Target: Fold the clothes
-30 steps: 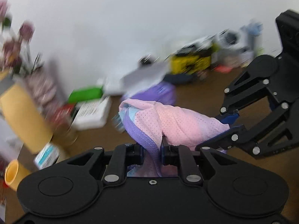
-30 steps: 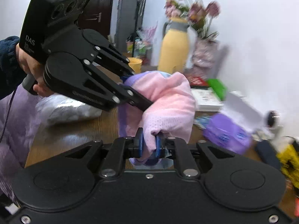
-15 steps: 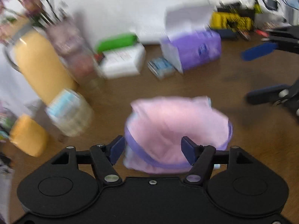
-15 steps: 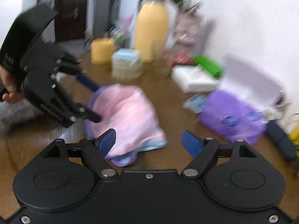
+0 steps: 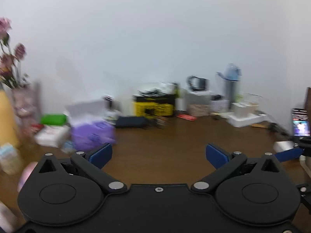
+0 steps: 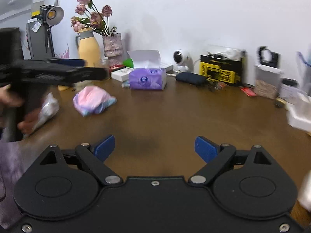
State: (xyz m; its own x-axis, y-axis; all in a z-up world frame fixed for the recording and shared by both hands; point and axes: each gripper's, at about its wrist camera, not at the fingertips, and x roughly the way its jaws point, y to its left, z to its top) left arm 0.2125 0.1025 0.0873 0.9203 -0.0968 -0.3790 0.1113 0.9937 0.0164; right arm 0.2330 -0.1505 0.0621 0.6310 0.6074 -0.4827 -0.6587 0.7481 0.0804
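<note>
The pink and purple garment (image 6: 93, 101) lies as a loose bundle on the brown table (image 6: 175, 116), at the left in the right wrist view. My right gripper (image 6: 155, 148) is well back from it, jaws still opening, nothing between them. The left gripper (image 6: 95, 67) shows as a dark blur above and left of the garment, held by a hand (image 6: 11, 99). In the left wrist view my left gripper (image 5: 159, 155) points over bare table, jaws also opening and empty. A pink blur (image 5: 28, 171) at that view's left edge may be the garment.
A purple tissue pack (image 6: 147, 78), yellow jug (image 6: 88, 48), flower vase (image 6: 112, 44), white camera (image 6: 180, 57), dark pouch (image 6: 191, 78) and yellow box (image 6: 221, 69) line the back wall. A clear plastic bag (image 6: 48, 106) lies left of the garment. A white foam box (image 6: 299, 112) sits right.
Both grippers were shut on the raised garment, then opened and let it drop on the table. Both have since pulled back and swung right, away from it.
</note>
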